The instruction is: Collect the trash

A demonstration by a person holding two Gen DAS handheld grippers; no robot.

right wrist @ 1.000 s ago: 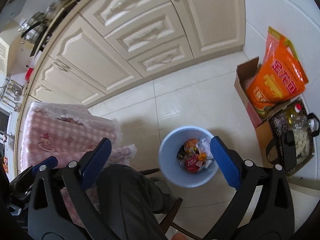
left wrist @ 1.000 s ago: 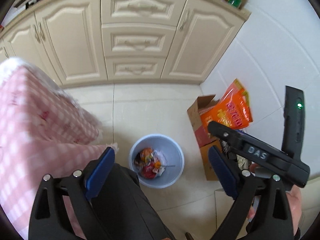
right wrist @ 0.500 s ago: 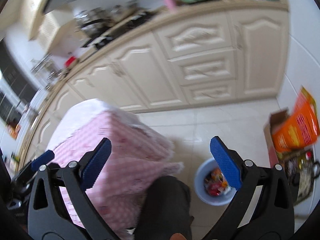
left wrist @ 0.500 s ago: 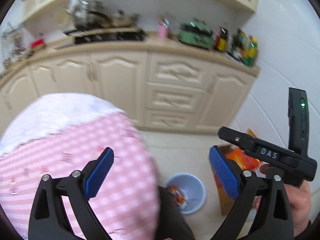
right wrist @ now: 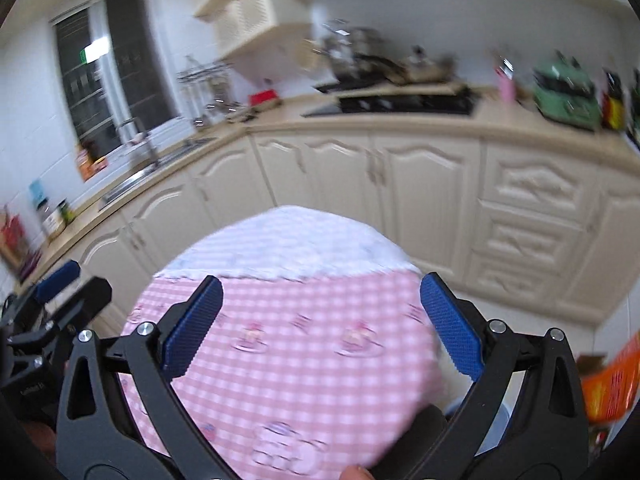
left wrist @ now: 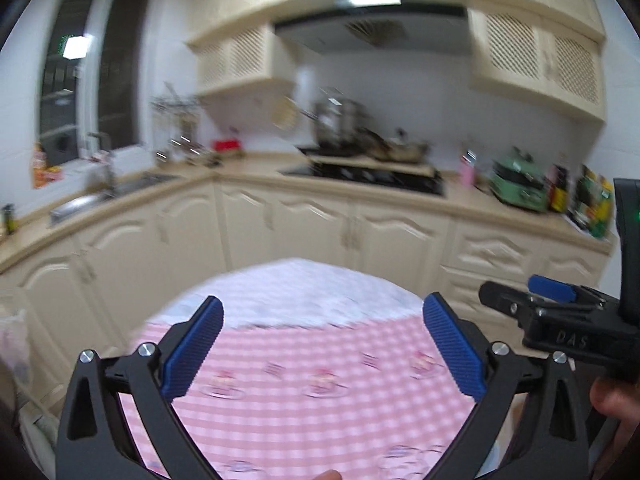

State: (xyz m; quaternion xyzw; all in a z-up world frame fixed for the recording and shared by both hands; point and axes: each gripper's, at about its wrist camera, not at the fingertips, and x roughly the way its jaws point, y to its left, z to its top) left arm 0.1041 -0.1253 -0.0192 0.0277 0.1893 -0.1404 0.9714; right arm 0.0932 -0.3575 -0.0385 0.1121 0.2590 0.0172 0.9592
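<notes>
Hovering: two open grippers, left gripper point(left wrist: 323, 344), right gripper point(right wrist: 321, 322).

I'm looking into a home kitchen. Cream cabinets point(left wrist: 384, 236) run under a counter with a sink point(left wrist: 80, 202), a black hob point(left wrist: 372, 174) and range hood point(left wrist: 372, 30).
</notes>
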